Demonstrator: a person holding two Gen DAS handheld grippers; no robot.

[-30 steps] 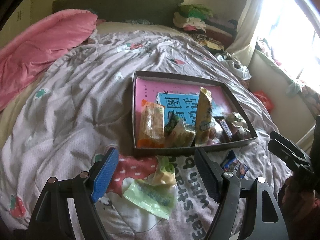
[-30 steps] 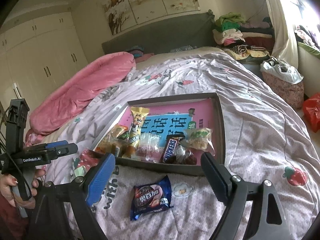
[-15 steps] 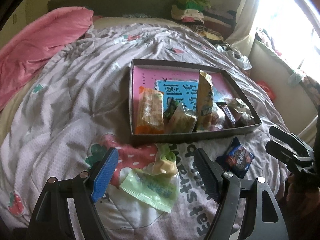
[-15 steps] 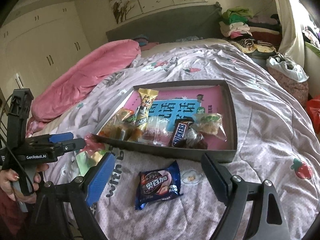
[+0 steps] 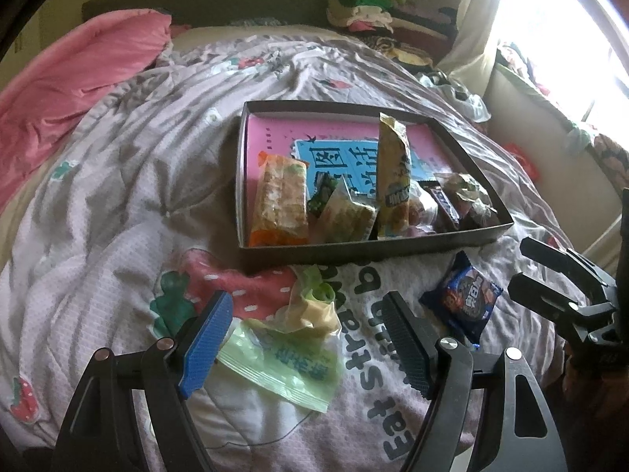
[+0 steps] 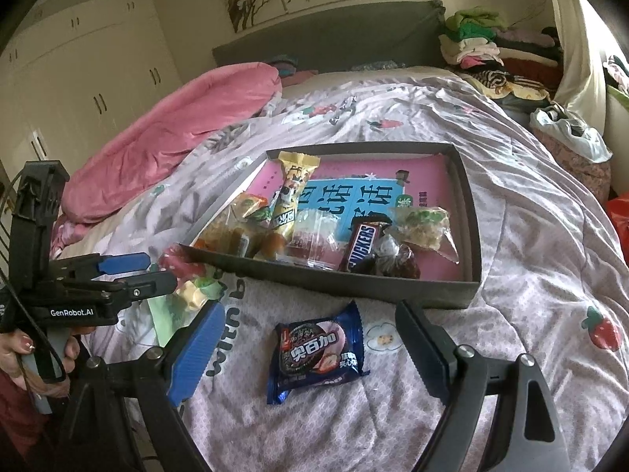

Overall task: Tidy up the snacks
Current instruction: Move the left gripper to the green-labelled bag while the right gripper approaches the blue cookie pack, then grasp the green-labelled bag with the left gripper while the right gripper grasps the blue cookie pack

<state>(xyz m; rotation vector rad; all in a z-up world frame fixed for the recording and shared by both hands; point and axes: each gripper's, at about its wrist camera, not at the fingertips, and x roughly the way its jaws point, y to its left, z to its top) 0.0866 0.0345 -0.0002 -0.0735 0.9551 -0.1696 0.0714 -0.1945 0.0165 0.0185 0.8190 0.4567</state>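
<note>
Right wrist view: we have closed in on the dark blue foil cookie packet (image 6: 319,354).
It now lies between our spread right gripper (image 6: 310,348) fingers, short of the grey cardboard tray (image 6: 354,287); our left gripper (image 5: 304,348), also released, brackets the pale green plastic packet (image 5: 283,365).

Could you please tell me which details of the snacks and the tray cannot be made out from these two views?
- Pink printed sheet lining the shallow dark tray: snacks cover part of its text in both views.
- Pale green plastic packet: left view, print blurred; right view, mostly hidden behind the left gripper.
- Clear-wrapped snacks beside the brown Snickers bar: contents unclear in both.
</note>
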